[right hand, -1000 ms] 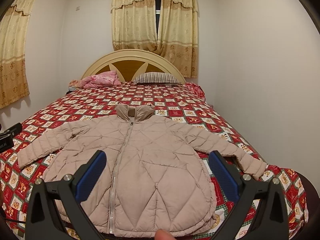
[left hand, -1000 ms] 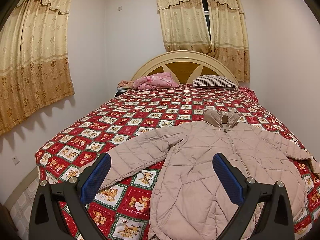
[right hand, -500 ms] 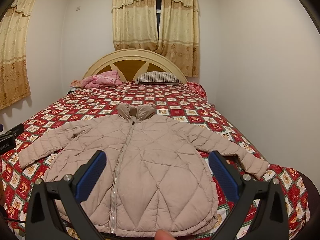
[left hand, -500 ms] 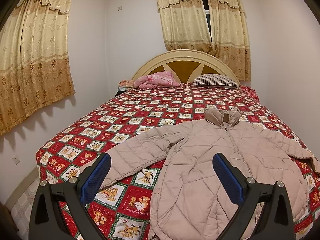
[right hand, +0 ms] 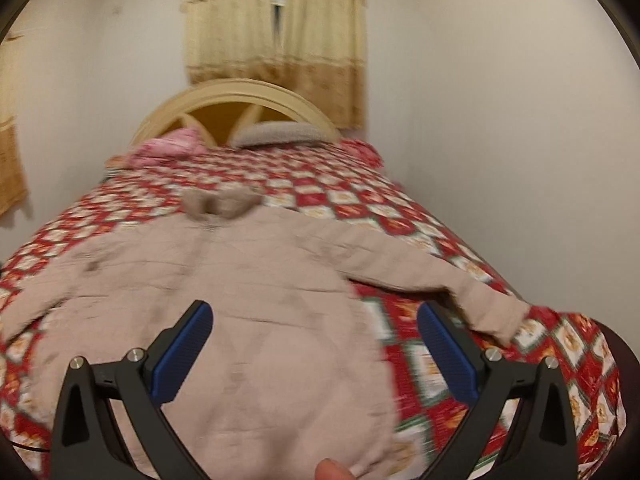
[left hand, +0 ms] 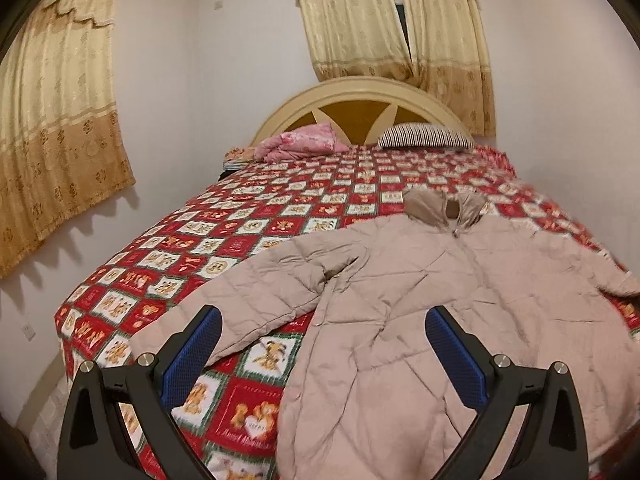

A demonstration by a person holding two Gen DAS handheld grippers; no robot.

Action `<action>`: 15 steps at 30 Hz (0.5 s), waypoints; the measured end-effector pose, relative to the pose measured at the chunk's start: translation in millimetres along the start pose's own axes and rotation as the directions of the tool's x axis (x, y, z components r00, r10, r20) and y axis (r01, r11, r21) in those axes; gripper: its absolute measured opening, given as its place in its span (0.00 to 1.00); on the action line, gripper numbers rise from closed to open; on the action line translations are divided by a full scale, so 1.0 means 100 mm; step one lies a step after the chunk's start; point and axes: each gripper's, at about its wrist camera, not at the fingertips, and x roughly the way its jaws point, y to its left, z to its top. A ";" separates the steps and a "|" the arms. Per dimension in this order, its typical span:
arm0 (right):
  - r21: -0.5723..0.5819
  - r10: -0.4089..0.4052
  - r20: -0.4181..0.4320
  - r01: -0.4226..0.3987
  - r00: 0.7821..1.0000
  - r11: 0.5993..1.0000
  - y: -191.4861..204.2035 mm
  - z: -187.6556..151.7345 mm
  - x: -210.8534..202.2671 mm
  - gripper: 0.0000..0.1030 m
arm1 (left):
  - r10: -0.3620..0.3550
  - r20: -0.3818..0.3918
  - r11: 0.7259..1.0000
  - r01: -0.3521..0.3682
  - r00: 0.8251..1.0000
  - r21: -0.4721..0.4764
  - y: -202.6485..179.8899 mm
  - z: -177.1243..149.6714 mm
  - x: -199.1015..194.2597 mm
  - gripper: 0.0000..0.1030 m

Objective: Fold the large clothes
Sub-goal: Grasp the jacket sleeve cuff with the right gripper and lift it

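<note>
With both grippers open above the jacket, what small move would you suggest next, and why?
Probably lower the left gripper onto the near sleeve cuff of the beige quilted puffer jacket and close. The jacket lies flat and unfolded on the red patchwork bedspread, and the cuff sits by the blue left finger pad.

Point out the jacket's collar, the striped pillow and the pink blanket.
jacket collar [left hand: 442,207], left wrist view, on the turned-up brown lining beside the zip.
striped pillow [left hand: 424,136], left wrist view, middle of its striped face.
pink blanket [left hand: 302,145], left wrist view, centre of the bundled folds by the headboard.
</note>
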 end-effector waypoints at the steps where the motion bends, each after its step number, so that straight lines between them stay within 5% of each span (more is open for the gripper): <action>1: 0.029 -0.023 -0.023 0.024 0.999 0.999 -0.17 -0.01 0.11 1.00 | 0.008 -0.001 1.000 -0.008 1.000 0.012 -0.05 0.02 0.11 0.99; 10: 0.332 -0.186 -0.254 0.267 0.949 0.905 -1.89 -0.12 0.84 1.00 | 0.070 -0.058 0.997 -0.067 0.996 0.041 -0.27 0.21 1.17 0.99; 15: 0.305 -0.213 -0.337 0.321 0.917 0.897 -2.15 -0.07 1.16 0.92 | 0.120 -0.123 0.992 -0.113 0.985 0.059 -0.35 0.12 1.64 0.99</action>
